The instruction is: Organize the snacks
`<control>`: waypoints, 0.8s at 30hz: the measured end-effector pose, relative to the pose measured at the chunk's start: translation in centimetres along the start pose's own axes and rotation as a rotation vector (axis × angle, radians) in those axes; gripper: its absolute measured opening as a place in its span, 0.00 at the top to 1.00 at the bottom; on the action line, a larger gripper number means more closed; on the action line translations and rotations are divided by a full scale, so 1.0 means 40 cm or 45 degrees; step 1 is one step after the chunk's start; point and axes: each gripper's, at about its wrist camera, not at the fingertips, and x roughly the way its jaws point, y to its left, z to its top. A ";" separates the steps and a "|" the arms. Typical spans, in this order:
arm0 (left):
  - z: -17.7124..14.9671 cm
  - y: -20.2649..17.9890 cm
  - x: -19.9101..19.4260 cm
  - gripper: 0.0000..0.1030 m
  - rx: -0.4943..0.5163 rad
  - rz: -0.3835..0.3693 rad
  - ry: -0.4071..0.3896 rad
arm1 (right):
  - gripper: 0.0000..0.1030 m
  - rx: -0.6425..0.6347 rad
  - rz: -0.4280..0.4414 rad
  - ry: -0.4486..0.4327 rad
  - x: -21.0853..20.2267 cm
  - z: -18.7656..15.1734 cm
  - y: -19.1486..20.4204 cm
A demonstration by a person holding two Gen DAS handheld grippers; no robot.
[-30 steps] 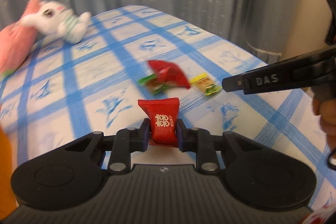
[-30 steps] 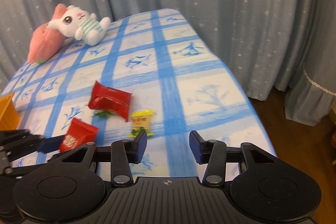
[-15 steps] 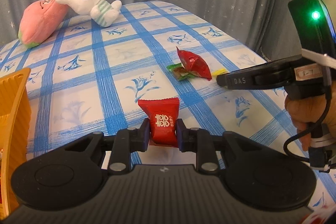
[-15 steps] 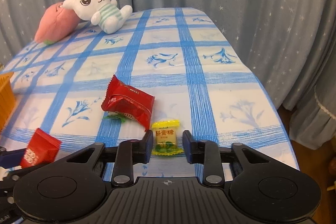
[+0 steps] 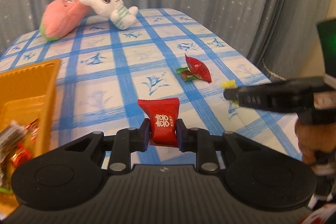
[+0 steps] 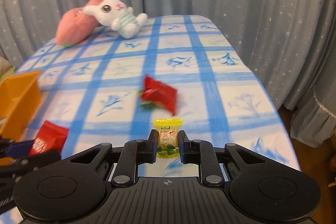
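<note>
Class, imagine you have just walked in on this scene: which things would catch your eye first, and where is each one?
First come the two sweets held up close: a red sweet pinched in the left tongs and a yellow sweet in the right tongs. Next, the white plush rabbit leaning on a pink plush cushion at the table's far end. An orange tray sits at the left edge.

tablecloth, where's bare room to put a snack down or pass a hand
Bare checked tablecloth lies between the plush rabbit and the large red packet, and along the right edge. Another bare patch lies between the orange tray and that packet. Crowded: around the red packet and green candy, and inside the tray.
</note>
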 end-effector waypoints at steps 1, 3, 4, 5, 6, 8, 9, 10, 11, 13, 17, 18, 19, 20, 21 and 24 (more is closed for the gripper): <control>-0.003 0.005 -0.018 0.78 -0.006 0.004 -0.005 | 0.80 0.004 0.006 0.000 -0.017 -0.009 0.012; -0.012 0.011 -0.056 0.78 -0.012 0.020 -0.012 | 0.80 0.018 0.022 0.004 -0.050 -0.025 0.036; -0.016 0.016 -0.076 0.78 -0.017 0.026 -0.016 | 0.80 0.028 0.030 0.004 -0.067 -0.031 0.047; -0.020 0.019 -0.095 0.78 -0.023 0.032 -0.020 | 0.80 0.034 0.034 0.003 -0.086 -0.037 0.060; -0.023 0.022 -0.114 0.78 -0.030 0.040 -0.025 | 0.80 0.040 0.039 0.002 -0.103 -0.041 0.071; -0.031 0.029 -0.151 0.78 -0.045 0.056 -0.035 | 0.80 0.050 0.053 0.000 -0.138 -0.047 0.094; -0.036 0.033 -0.170 0.78 -0.056 0.063 -0.040 | 0.80 0.047 0.059 -0.002 -0.155 -0.049 0.106; -0.039 0.037 -0.188 0.78 -0.068 0.069 -0.044 | 0.80 0.040 0.062 -0.007 -0.173 -0.051 0.118; -0.042 0.040 -0.204 0.78 -0.076 0.074 -0.048 | 0.80 0.033 0.067 -0.012 -0.192 -0.056 0.130; -0.048 0.046 -0.240 0.78 -0.085 0.083 -0.061 | 0.80 0.020 0.072 -0.018 -0.223 -0.065 0.153; -0.056 0.056 -0.303 0.78 -0.096 0.101 -0.088 | 0.80 -0.001 0.086 -0.026 -0.275 -0.085 0.192; -0.059 0.058 -0.318 0.78 -0.095 0.106 -0.093 | 0.80 -0.007 0.088 -0.029 -0.286 -0.089 0.202; -0.062 0.060 -0.333 0.78 -0.094 0.113 -0.098 | 0.80 -0.015 0.092 -0.032 -0.297 -0.093 0.212; -0.065 0.063 -0.346 0.78 -0.095 0.117 -0.103 | 0.80 -0.020 0.097 -0.035 -0.306 -0.096 0.221; -0.067 0.067 -0.358 0.78 -0.098 0.120 -0.107 | 0.80 -0.023 0.101 -0.038 -0.316 -0.099 0.229; -0.079 0.077 -0.393 0.78 -0.099 0.141 -0.122 | 0.80 -0.048 0.118 -0.050 -0.341 -0.104 0.257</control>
